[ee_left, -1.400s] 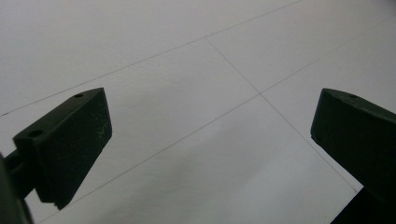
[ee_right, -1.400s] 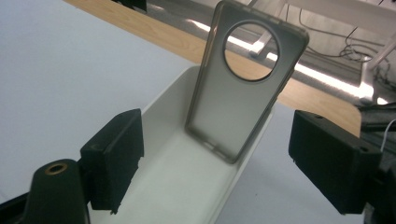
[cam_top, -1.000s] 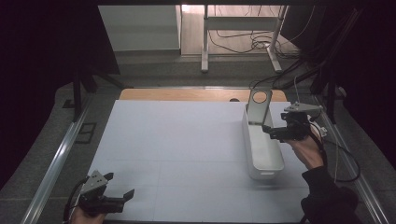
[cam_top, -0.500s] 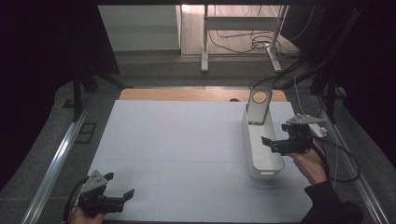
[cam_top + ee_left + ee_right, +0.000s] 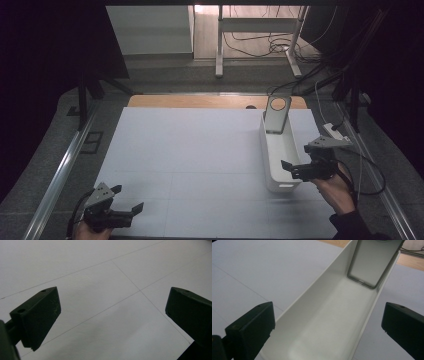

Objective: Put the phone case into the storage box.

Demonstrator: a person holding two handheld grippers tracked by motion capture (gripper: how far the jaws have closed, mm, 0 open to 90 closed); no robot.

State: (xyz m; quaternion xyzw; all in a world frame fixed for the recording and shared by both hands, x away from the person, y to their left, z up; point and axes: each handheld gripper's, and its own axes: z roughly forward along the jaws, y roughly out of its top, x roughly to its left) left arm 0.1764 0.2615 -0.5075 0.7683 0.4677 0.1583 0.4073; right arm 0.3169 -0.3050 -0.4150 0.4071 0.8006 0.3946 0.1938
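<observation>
The right gripper (image 5: 295,170), jaws apart and just opened wider with nothing between them, sits beside the white bin's (image 5: 278,150) near end. A grey plate (image 5: 276,114) leans at the far end.

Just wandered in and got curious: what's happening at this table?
A person works at a white table with a hand-held gripper in each hand. The right gripper sits beside the near end of a long white bin; its fingers have just been opening and hold nothing. A flat grey plate with a round hole leans upright in the bin's far end. The left gripper rests open at the near left corner.
</observation>
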